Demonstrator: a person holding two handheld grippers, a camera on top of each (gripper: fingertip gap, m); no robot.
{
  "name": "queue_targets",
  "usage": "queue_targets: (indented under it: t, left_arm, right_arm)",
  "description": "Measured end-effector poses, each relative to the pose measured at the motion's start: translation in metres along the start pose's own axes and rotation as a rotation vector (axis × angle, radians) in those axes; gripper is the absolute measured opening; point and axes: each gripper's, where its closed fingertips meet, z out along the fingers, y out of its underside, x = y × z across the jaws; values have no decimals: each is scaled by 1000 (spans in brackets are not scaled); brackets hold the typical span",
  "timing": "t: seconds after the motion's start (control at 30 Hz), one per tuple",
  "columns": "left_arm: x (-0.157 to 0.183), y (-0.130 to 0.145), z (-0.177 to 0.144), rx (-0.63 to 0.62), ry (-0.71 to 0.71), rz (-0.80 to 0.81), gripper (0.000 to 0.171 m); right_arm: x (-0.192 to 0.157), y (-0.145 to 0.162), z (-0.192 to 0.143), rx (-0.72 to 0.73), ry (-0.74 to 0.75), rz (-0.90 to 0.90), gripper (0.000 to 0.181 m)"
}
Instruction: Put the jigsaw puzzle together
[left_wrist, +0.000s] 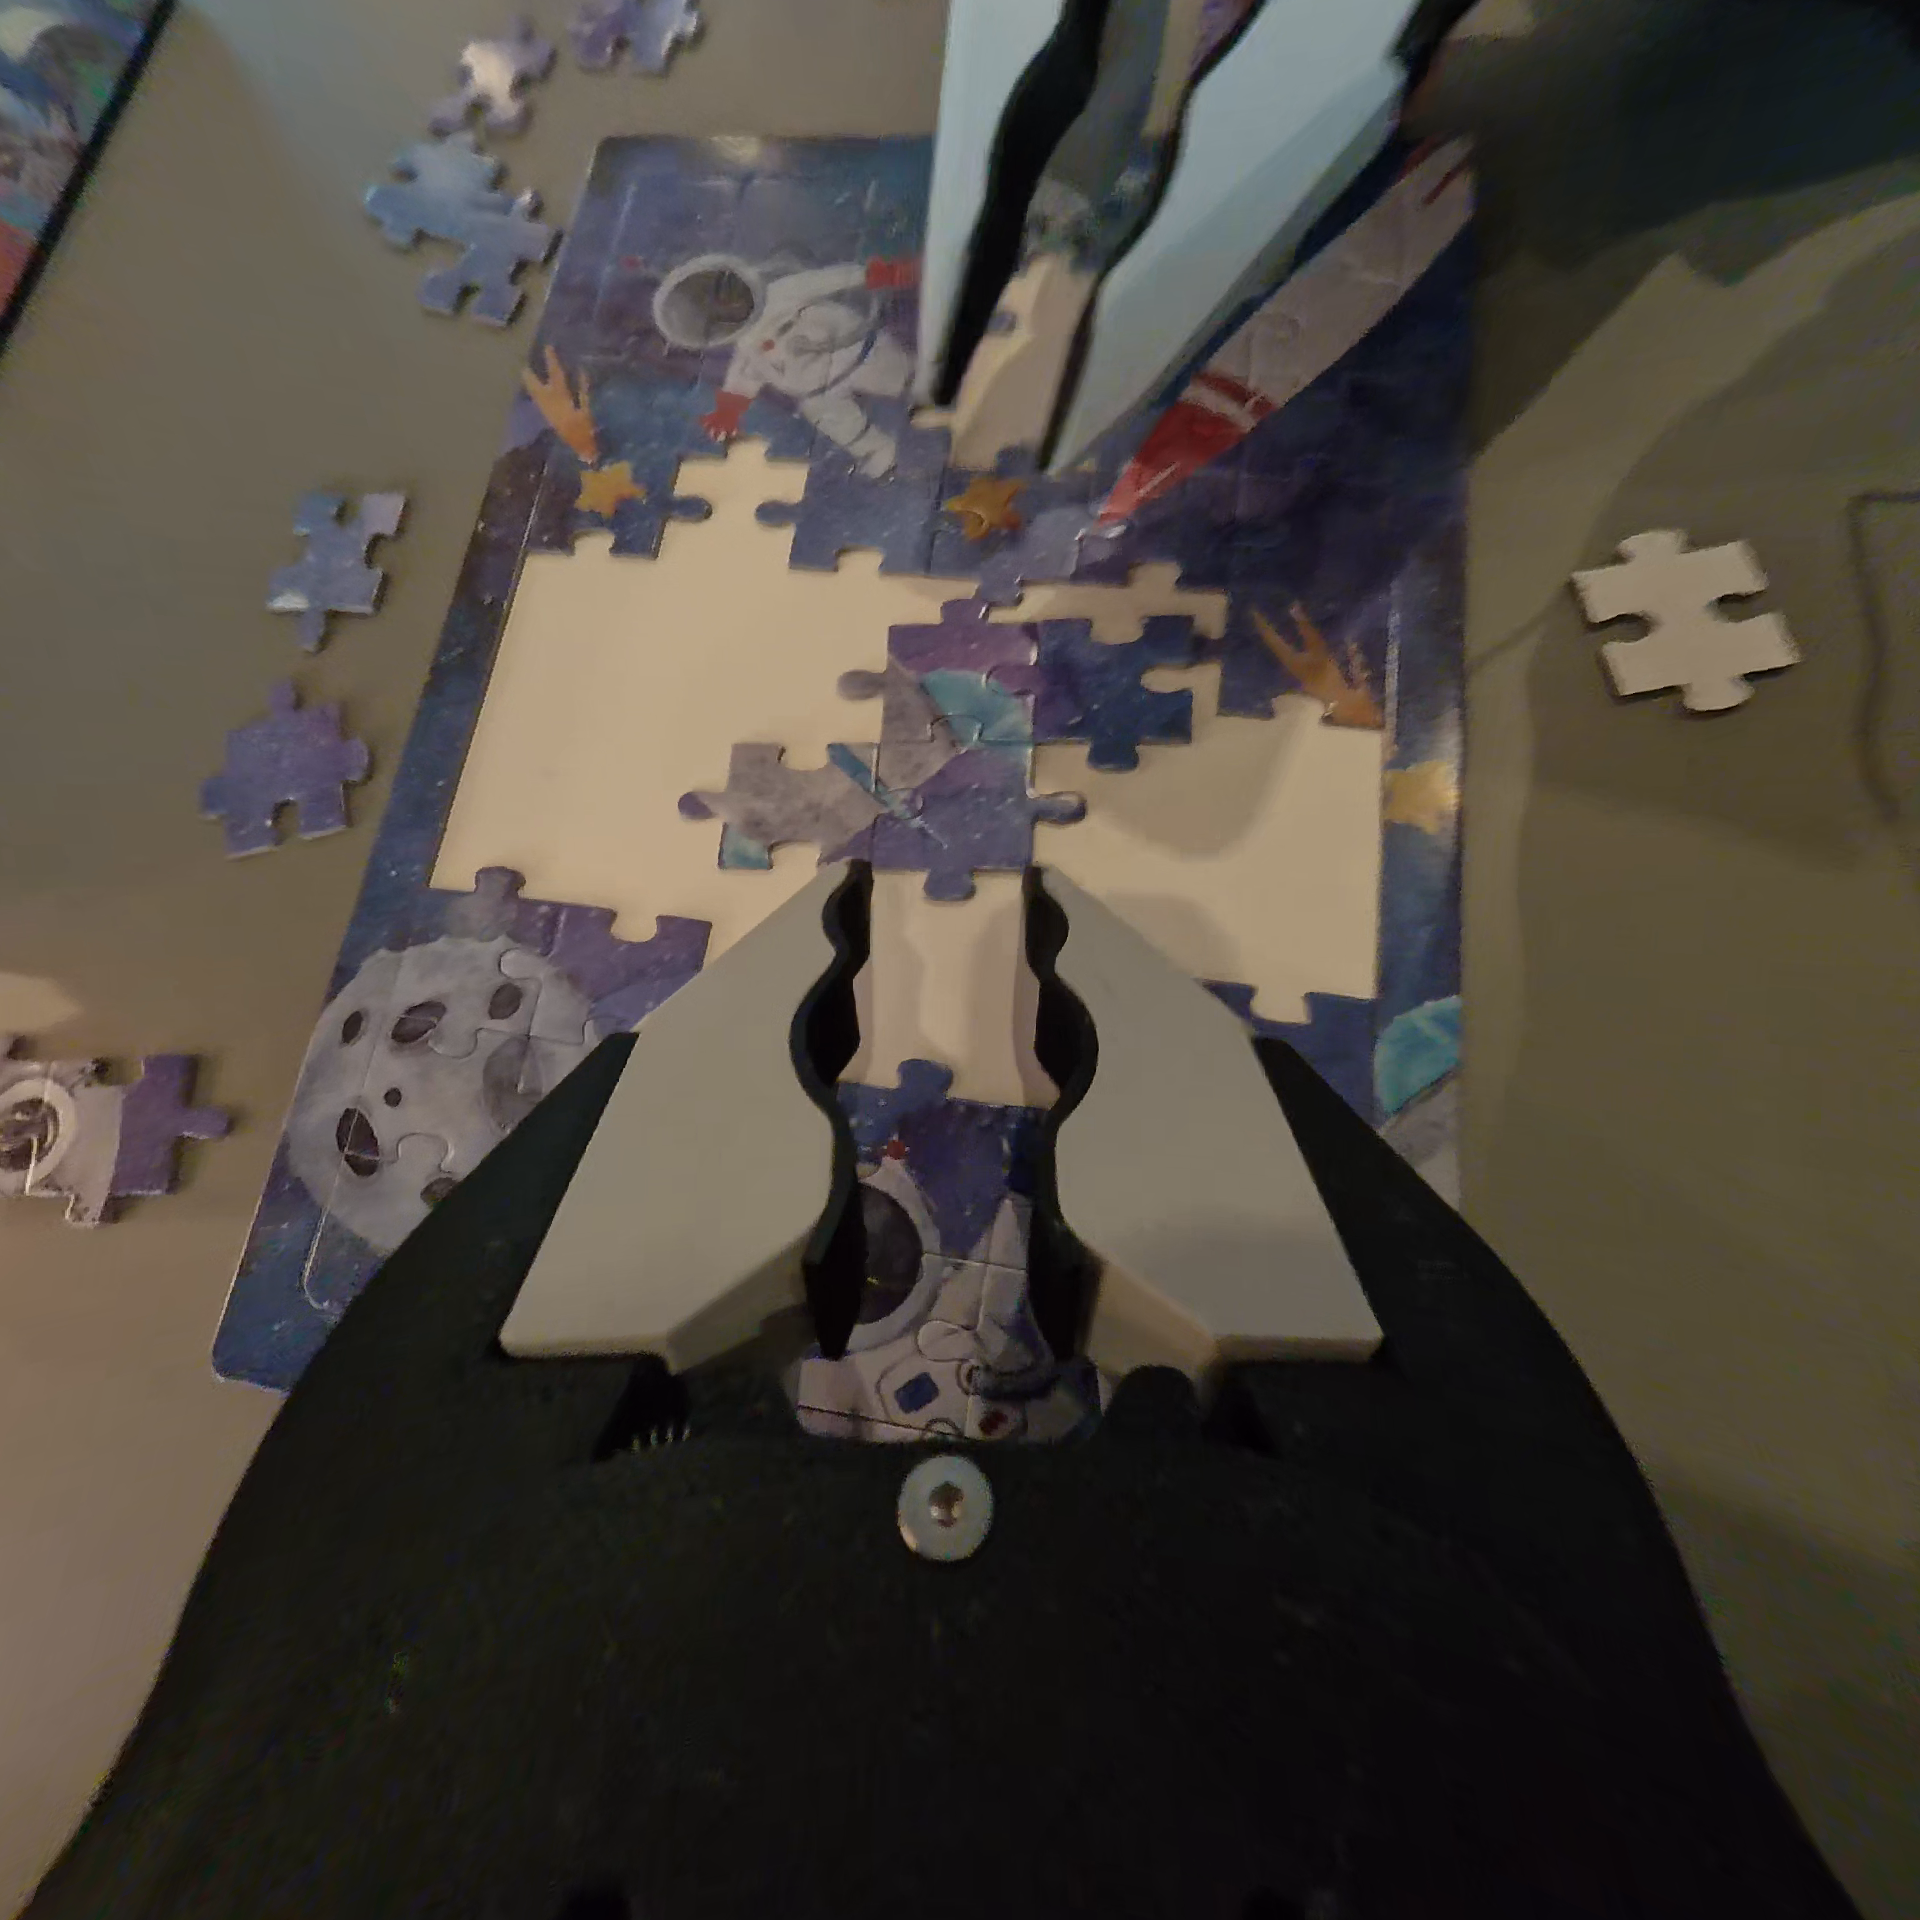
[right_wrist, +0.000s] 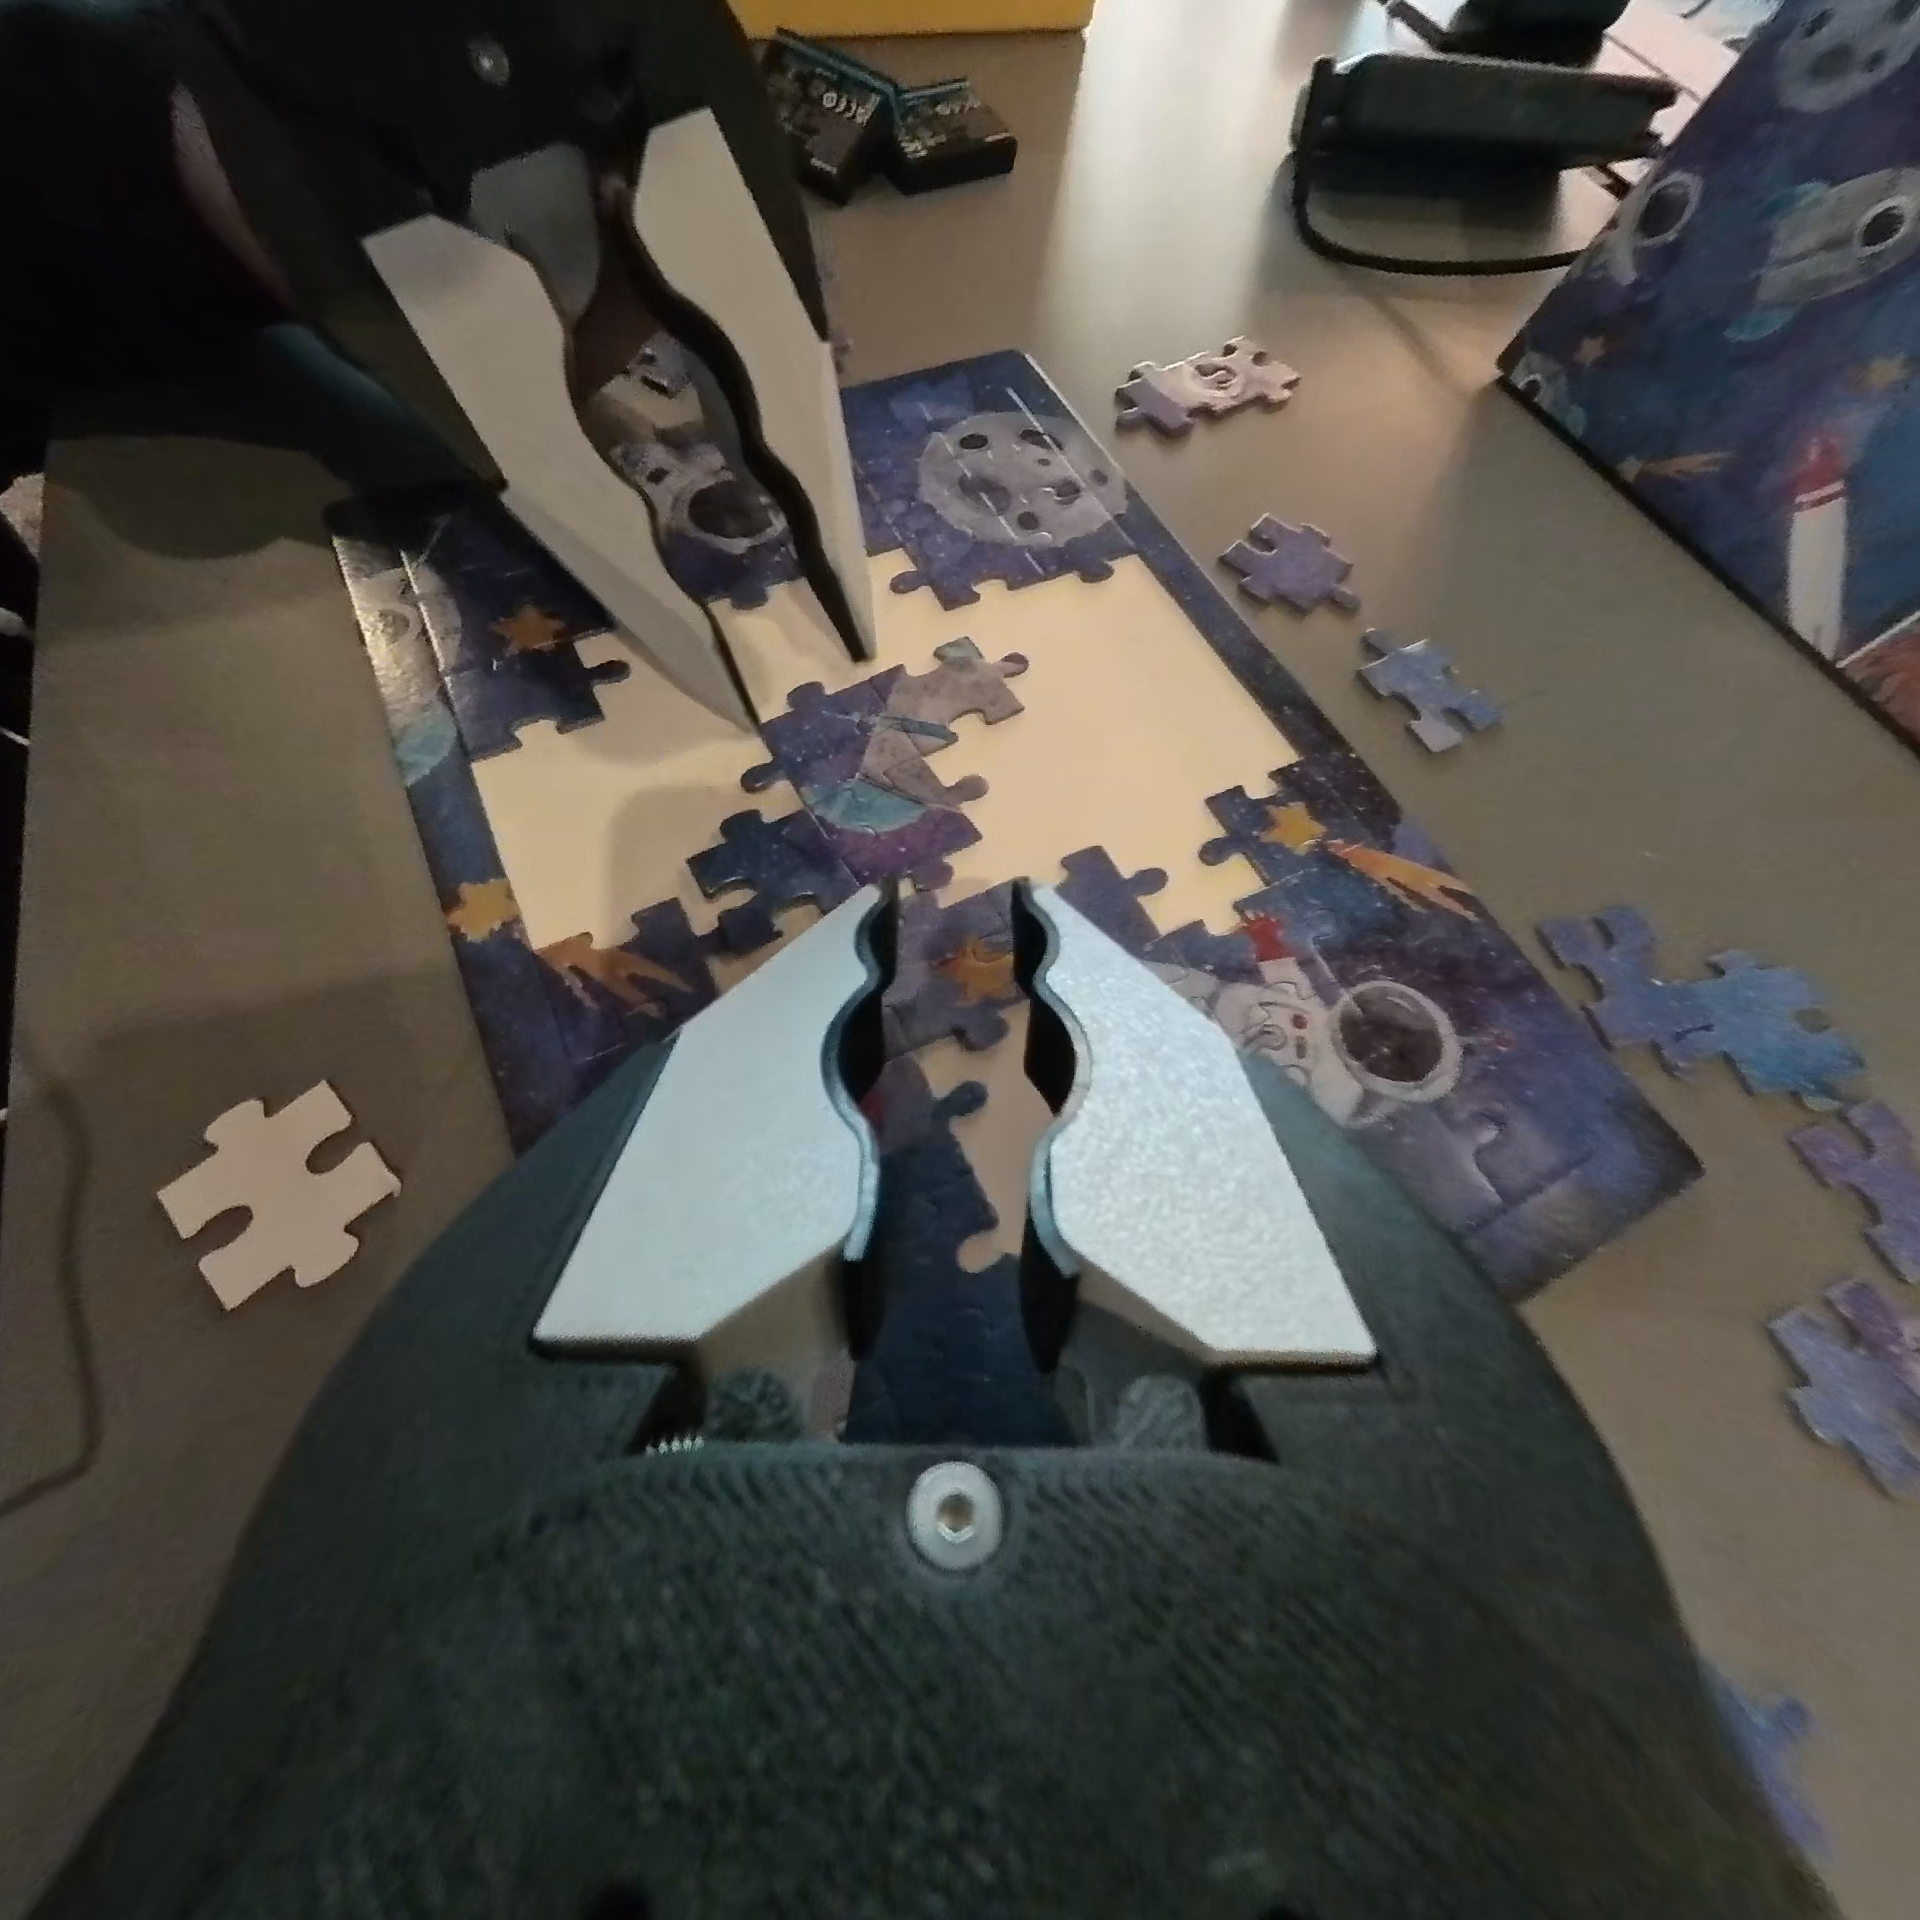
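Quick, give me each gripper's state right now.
Left gripper: open, holding nothing, tips at the loose cluster of joined pieces.
Right gripper: open, holding nothing, over the puzzle tray.

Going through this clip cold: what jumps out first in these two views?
The half-built space jigsaw fills the middle of the table, its pale tray floor bare across the centre except for a small joined cluster of pieces. Both grippers hang open over it from opposite ends, the left gripper just short of that cluster and the right gripper facing it. One piece lies white side up on the table, apart from the loose coloured pieces.
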Motion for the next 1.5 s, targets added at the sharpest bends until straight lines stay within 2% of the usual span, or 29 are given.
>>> queue_targets:
  t: [0.27, 0.43, 1.2, 1.5]
  left_arm:
    - [-8, 2, -1, -12, -40, -13, 28]
    - [-8, 1, -2, 3, -33, -24, 27]
    - [-5, 0, -2, 9, -9, -29, 30]
    - [-5, 0, -1, 4, -4, -35, 30]
  right_arm:
    - [-26, 15, 9, -108, -125, -56, 21]
    - [-43, 15, 12, -127, -195, -78, 18]
    - [-37, 9, 26, -192, -168, 36, 27]
    - [-38, 9, 24, -201, -215, 99, 26]
